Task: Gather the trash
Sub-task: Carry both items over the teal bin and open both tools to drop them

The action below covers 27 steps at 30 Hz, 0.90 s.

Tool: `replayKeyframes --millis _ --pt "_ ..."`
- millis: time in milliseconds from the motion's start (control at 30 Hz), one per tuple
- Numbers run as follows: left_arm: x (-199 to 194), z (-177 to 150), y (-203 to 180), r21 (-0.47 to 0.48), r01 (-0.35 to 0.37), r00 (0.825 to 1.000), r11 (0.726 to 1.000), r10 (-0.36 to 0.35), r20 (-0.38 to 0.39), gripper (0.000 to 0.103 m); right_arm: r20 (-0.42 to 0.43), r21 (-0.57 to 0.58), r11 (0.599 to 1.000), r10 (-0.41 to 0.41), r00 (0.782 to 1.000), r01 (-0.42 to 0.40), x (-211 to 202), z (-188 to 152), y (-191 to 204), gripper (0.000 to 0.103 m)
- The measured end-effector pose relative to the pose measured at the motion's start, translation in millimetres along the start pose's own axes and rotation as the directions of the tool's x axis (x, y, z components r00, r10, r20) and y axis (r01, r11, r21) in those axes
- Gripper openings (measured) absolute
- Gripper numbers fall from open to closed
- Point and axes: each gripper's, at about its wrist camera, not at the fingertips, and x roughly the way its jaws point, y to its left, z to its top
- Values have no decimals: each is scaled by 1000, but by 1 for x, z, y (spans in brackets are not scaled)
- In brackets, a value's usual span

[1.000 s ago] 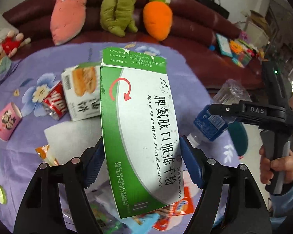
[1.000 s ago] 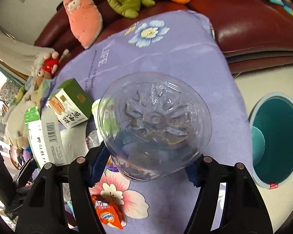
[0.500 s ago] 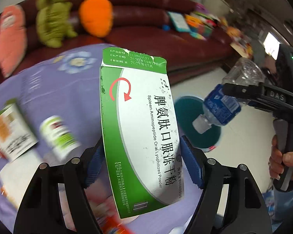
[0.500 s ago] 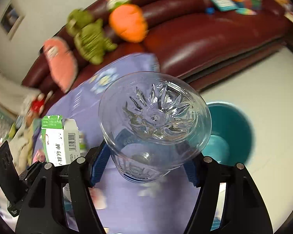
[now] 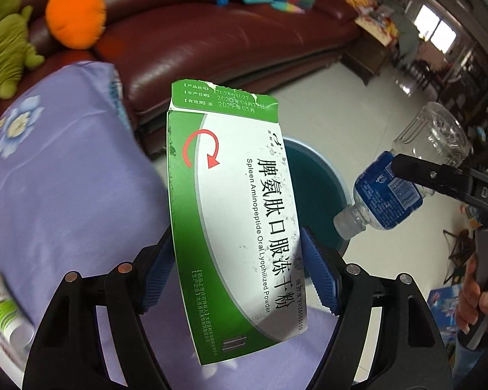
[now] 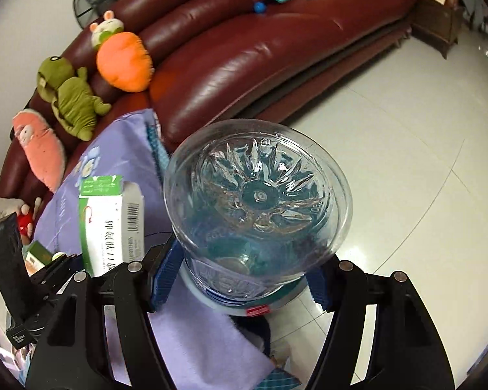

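Left gripper (image 5: pixel 236 271), its blue ribbed pads (image 5: pixel 318 279) pressed on the two long edges of a green-and-white cardboard medicine box with a torn-open top flap (image 5: pixel 231 224); the box stands between the jaws, its lower third in the grip and its open end pointing toward 12 o'clock in the left wrist view. Judged from its thin printed board and open end, the box is light, probably empty and easily crushed, so a hold across the narrow edges, where the folds stiffen it, suits it better than pressure on the broad faces. Right gripper (image 6: pixel 244 276), clamped on the blue-labelled waist of a clear, empty-looking plastic water bottle (image 6: pixel 260 201), whose moulded base faces the right wrist camera and whose neck points down and away. Such a bottle is judged light, smooth and springy; the labelled band offers more friction than the bare ribbed wall. In the left wrist view the same bottle appears at 3 o'clock, neck tilted down toward a round teal waste bin on the pale tiled floor (image 5: pixel 325 188), which lies just behind the box at about 2 o'clock. In the right wrist view the bin shows only through and under the bottle. The purple flowered cloth (image 5: pixel 65 178) lies at 9 o'clock.
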Motion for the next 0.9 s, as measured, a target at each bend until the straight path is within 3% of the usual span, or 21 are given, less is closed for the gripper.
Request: replayKeyframes --millis 367,667,767,900 --pt "44 5 -4 5 -15 997 1000 16 -80 78 -60 25 999 -27 998 28 30 5 -16 64" --pt "34 1 7 -32 0 998 999 -3 -64 79 -81 -5 1000 -29 996 28 34 5 -10 64" --pt "28 -5 12 -50 -2 998 999 -1 -57 87 -100 -11 1000 -29 995 28 37 4 -8 64" --pt "16 -13 18 -67 -1 999 998 -1 -32 88 -121 -23 999 -31 992 28 42 1 -3 64"
